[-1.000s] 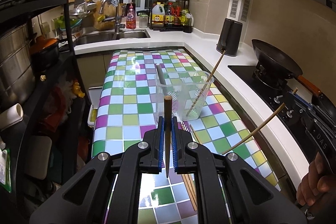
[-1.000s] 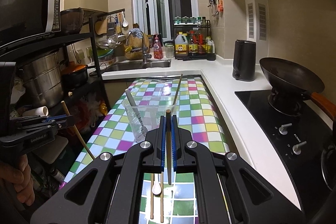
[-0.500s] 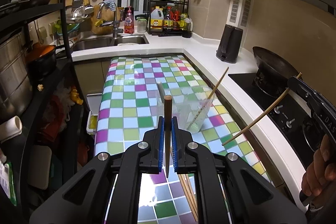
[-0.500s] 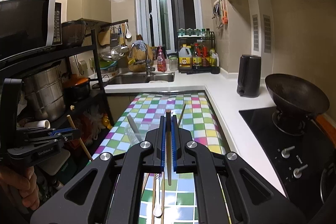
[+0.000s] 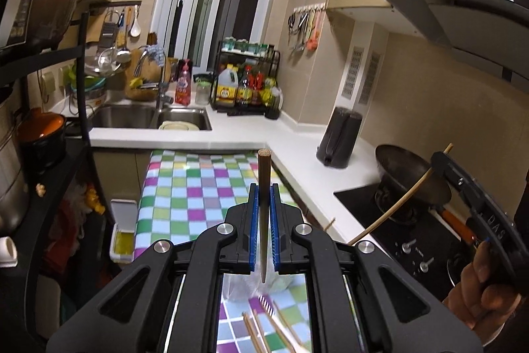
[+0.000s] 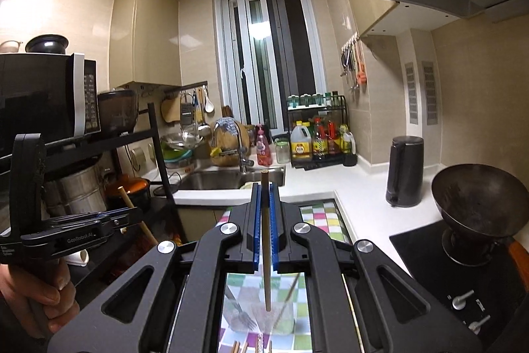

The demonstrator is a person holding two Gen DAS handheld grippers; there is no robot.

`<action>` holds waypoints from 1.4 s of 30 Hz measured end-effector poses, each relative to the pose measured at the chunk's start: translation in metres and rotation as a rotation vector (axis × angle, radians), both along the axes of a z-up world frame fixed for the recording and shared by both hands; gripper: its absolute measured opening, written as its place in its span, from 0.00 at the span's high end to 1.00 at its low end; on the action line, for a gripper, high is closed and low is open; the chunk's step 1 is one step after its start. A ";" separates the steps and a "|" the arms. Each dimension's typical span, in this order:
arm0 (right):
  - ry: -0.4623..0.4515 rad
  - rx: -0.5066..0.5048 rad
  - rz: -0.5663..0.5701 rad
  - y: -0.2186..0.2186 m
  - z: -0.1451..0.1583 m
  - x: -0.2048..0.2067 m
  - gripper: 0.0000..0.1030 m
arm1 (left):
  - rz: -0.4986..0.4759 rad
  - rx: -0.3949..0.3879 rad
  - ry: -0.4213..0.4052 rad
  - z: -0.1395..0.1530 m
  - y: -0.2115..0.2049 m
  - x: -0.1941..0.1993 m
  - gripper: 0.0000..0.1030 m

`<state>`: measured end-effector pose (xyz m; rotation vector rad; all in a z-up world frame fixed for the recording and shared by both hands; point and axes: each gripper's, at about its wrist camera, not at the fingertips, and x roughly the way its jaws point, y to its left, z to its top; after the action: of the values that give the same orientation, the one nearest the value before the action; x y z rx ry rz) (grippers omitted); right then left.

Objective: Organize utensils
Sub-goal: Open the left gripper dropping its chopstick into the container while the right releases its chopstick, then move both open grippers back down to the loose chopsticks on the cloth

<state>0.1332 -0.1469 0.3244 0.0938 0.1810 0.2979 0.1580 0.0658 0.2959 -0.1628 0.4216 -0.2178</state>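
My left gripper (image 5: pixel 263 187) is clamped on a dark brown chopstick (image 5: pixel 264 207), held upright between the blue pads (image 5: pixel 253 220), blunt end up, tapered tip hanging just above a clear plastic cup (image 5: pixel 251 288) that I glimpse through the gap in the gripper frame. My right gripper (image 6: pixel 263 187) is clamped on a pale wooden chopstick (image 6: pixel 265 240), also near vertical, its lower tip hanging over the mouth of the same clear cup (image 6: pixel 258 310) on the checkered tablecloth (image 6: pixel 322 214). Inside the cup I can make out a fork (image 6: pixel 241 311), tines down, and one thin chopstick leaning to the right (image 6: pixel 287 296); cannot tell whether anything else is in it. Loose chopsticks (image 5: pixel 261 330) and a striped-handled utensil (image 5: pixel 267 305) lie on the cloth on the near side of the cup, outside it. From the left camera my right gripper shows at the far right with its pale chopstick slanting down over the stove edge. Behind it, a black wok (image 5: pixel 410 174) sits on the cooktop (image 5: pixel 413 237); what it holds is not visible. A black kettle (image 5: pixel 339 138) stands on the white counter (image 5: pixel 291 134). In the sink (image 5: pixel 148 116), a pale round dish (image 5: pixel 178 126). A wire rack (image 5: pixel 246 81) holds oil and sauce bottles.
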 end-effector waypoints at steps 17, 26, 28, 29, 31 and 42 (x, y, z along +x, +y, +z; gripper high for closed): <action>0.126 -0.032 0.001 0.021 -0.090 0.078 0.95 | 0.021 0.063 0.128 -0.090 -0.025 0.071 0.94; 0.230 -0.097 0.040 0.032 -0.130 0.084 0.95 | 0.014 0.078 0.183 -0.123 -0.033 0.075 0.93; 0.266 -0.114 0.043 0.033 -0.136 0.085 0.88 | 0.007 0.079 0.193 -0.125 -0.035 0.074 0.86; 0.279 -0.117 0.038 0.032 -0.138 0.085 0.85 | 0.008 0.079 0.190 -0.123 -0.035 0.073 0.71; 0.286 -0.114 0.026 0.030 -0.139 0.081 0.71 | 0.030 0.085 0.156 -0.116 -0.033 0.064 0.58; 0.241 -0.096 -0.018 0.009 -0.133 0.023 0.70 | 0.089 0.112 0.016 -0.098 -0.039 -0.005 0.48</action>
<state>0.1560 -0.1375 0.1914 0.0354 0.4326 0.2595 0.1528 0.0268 0.1984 -0.0733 0.4408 -0.1055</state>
